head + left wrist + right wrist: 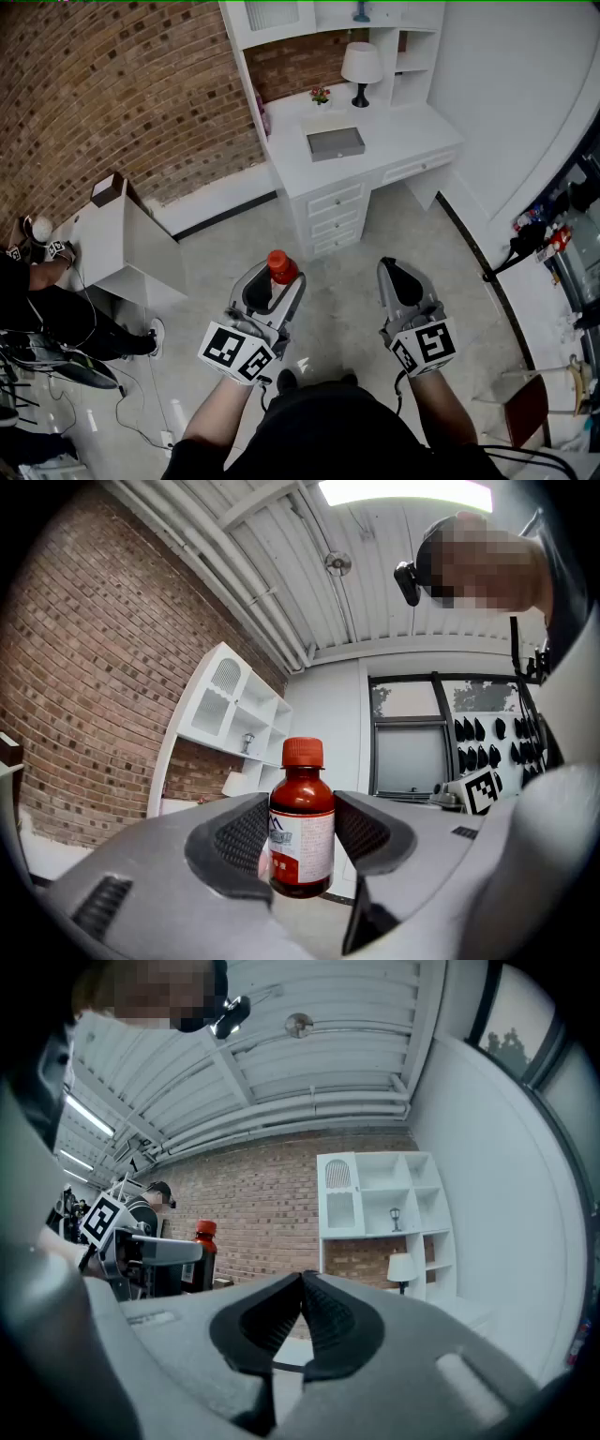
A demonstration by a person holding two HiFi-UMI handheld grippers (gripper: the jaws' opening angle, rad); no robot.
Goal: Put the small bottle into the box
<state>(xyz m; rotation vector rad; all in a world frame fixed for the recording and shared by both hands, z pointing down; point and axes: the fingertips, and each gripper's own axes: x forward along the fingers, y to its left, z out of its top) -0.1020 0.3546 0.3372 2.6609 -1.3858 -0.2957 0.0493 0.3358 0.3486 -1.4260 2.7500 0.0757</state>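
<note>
A small brown bottle (301, 827) with an orange-red cap and a white label stands upright between the pads of my left gripper (300, 841), which is shut on it. In the head view the bottle's red cap (281, 266) pokes out above the left gripper (273, 291), held over the floor. My right gripper (402, 278) is beside it, its jaws shut with nothing between them; in its own view the tips (302, 1290) meet. The bottle (204, 1252) also shows at the left of the right gripper view. A grey box (336, 142) lies on the white desk ahead.
The white desk (412, 141) with drawers, a lamp (361, 69) and a small flower pot (321, 95) stands against the brick wall. A white cabinet (114, 242) is at the left, with a seated person (47, 305) and cables beside it. Shelves with goods line the right edge.
</note>
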